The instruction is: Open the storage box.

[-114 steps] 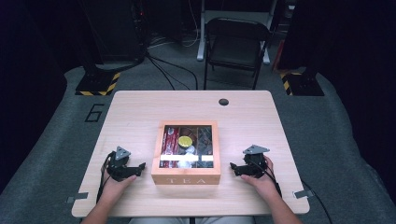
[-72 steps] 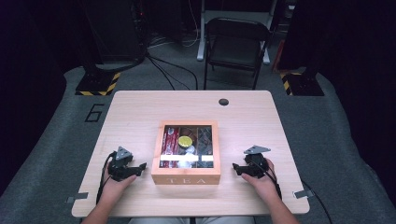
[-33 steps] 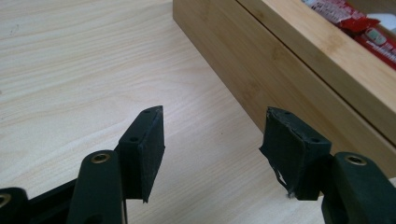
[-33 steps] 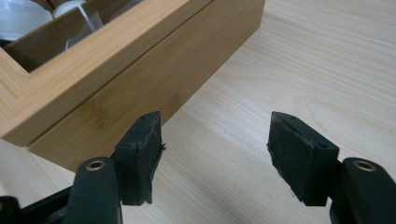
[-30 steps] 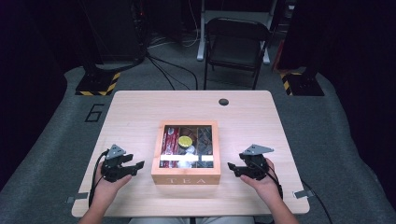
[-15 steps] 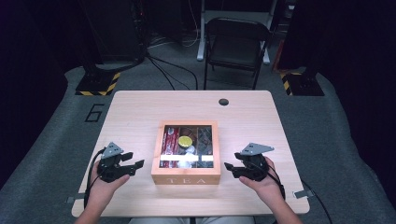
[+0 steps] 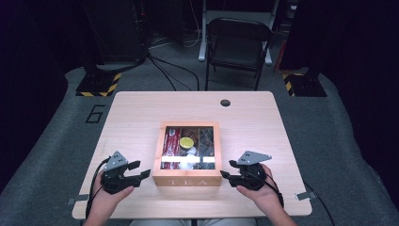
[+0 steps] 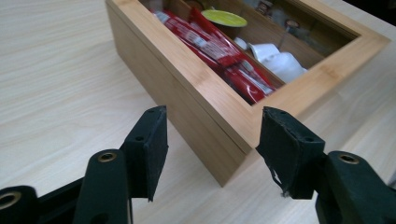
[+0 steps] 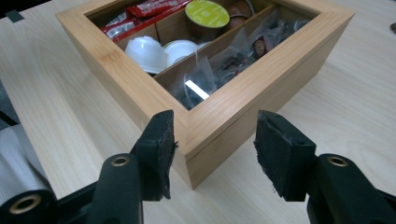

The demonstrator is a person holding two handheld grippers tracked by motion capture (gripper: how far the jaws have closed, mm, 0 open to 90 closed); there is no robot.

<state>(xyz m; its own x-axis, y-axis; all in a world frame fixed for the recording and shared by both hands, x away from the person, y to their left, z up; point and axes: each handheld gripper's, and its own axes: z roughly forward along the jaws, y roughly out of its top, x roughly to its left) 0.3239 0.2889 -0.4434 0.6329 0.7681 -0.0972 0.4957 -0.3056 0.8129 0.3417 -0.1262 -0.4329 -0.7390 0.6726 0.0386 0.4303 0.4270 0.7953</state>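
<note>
Wooden tea box (image 7: 187, 175) at the near middle of the table (image 7: 141, 113), lid closed, between both grippers. Left gripper (image 7: 139, 172) just beside the box's left near corner, held in the person's left hand (image 7: 109, 194); right gripper (image 7: 227, 169) just beside the right near corner, held in the right hand (image 7: 261, 188).

From the left gripper view: the near corner of the box (image 8: 233, 154) directly ahead of the left gripper (image 8: 212, 140), in line with the gap between the two black fingers (image 8: 152, 144), a little beyond the tips. Jaws partly open, just been closing, nothing held, no pad touching wood. Red packets (image 8: 219, 51) and a yellow-green capsule (image 8: 224, 17) visible further ahead under the glass lid.

From the right gripper view: same arrangement. Box corner (image 9: 194, 154) straight ahead of the right gripper (image 9: 212, 140), between the lines of the fingers (image 9: 159, 144). Jaws partly open, just been closing, gripping nothing. White capsules (image 9: 147, 52) and clear sachets (image 9: 224, 65) beyond the fingertips, inside the compartments.
</note>
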